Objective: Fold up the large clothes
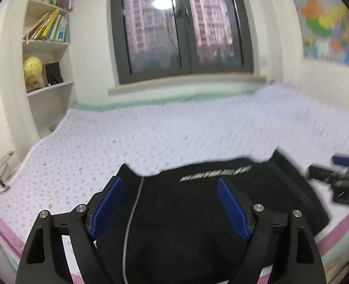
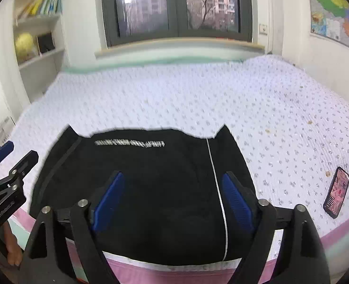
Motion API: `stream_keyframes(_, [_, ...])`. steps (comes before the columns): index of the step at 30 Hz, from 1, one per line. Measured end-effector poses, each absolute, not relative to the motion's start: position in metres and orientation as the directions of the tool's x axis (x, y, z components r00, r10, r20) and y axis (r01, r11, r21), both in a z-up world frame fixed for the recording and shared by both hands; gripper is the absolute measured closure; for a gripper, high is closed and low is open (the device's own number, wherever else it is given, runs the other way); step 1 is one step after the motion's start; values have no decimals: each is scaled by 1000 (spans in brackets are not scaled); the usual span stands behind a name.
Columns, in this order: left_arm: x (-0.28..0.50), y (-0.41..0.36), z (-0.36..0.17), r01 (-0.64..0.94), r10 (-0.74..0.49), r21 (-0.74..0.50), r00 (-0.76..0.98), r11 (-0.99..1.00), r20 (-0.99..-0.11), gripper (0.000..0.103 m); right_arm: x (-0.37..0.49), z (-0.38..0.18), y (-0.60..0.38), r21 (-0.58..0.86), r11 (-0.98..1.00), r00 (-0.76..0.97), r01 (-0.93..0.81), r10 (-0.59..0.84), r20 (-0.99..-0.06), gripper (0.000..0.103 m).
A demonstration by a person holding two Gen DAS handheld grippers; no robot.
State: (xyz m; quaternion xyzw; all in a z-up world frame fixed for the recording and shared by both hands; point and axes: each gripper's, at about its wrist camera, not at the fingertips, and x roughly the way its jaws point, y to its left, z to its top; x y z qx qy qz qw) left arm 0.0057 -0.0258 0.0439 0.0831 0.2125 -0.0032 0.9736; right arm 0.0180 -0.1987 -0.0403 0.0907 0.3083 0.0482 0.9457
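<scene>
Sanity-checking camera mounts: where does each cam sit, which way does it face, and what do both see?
Left wrist: on the left gripper, looking along its open fingers across the black garment and bed toward the window; right gripper at right edge.
Right wrist: on the right gripper, same heading, open fingers; left gripper and a hand at left, phone at right.
Shared: garment, bed, window, bookshelf, wall map.

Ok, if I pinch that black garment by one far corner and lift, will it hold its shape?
Probably not. The black garment lies flat and limp on the bedspread, so it should droop. It looks layered, so the layers may slide apart, especially near the white stripe.
</scene>
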Motion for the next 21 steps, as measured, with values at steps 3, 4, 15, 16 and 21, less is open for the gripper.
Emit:
stream_keyframes(3, [-9,-11,59,51,-8,91,908,995,-418,18,12,-30,-188,218,975,811,-51,168,-561,12])
stream_keyframes(4, [-8,-12,60,41,-4,80,909,996,-418,18,10,-27,-187,220,974,812,-54,171,-557,12])
stream_keyframes(15, [-1,-6,42,-5,25,44,886,999,-463,18,7,-46,-176,208,977,794,-55,169,-583,11])
stream_keyframes(16, [-1,-6,39,-10,31,46,883,999,-469,18,7,-48,-176,210,976,791,-54,170,-588,12])
stream_keyframes(21, [6,-4,28,-33,59,61,864,998,-500,18,12,-59,-173,212,976,772,-46,169,-613,11])
